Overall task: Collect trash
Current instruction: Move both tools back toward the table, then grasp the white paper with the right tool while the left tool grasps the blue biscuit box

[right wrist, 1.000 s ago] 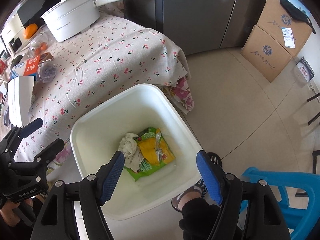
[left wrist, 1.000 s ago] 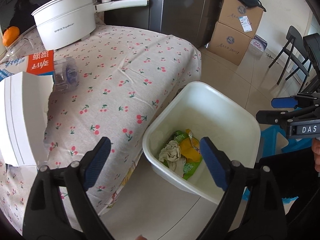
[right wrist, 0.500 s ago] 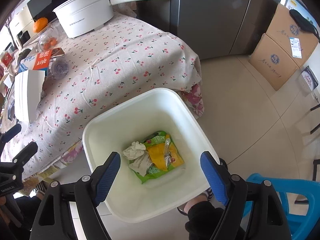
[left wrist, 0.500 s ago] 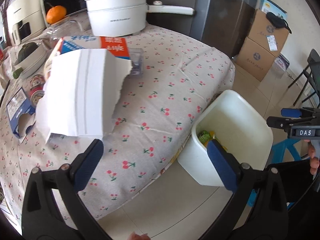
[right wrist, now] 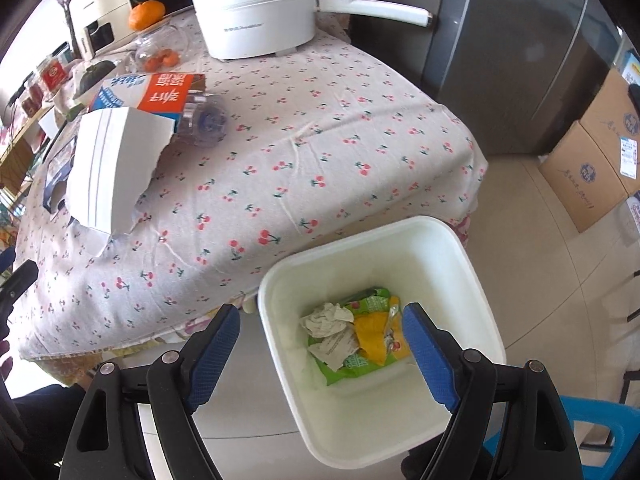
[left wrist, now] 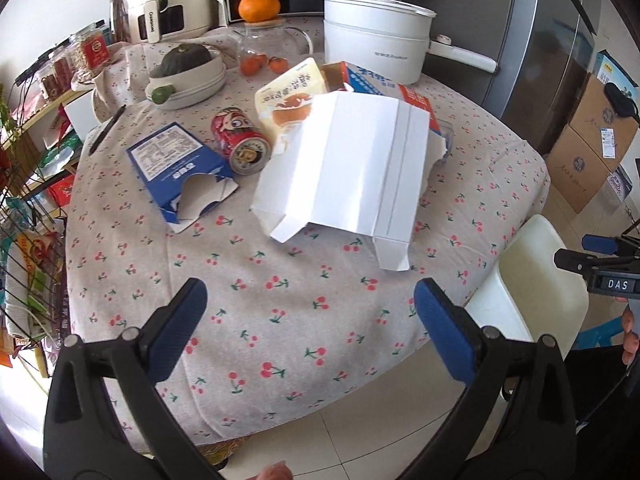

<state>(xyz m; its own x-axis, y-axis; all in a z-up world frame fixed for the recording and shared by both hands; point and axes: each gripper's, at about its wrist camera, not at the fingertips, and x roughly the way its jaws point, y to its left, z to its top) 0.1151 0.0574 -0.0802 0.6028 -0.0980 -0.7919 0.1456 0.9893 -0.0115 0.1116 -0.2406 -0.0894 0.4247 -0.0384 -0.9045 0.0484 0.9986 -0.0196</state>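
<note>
Left gripper (left wrist: pixel 310 322) hangs over the table (left wrist: pixel 280 320), jaws wide apart, empty; right gripper (right wrist: pixel 322 350) gapes above the bin (right wrist: pixel 460 248) with wrappers (right wrist: pixel 360 336) inside.

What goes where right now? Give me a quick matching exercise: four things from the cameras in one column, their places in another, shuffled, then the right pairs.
Things:
1. red can
2. crumpled paper
3. orange
4. white bin

Places:
A. on the glass jar's lid
B. on the floor beside the table
C. lying on its side on the tablecloth
D. inside the bin

Pairs: 1-C, 2-D, 3-A, 4-B
</note>
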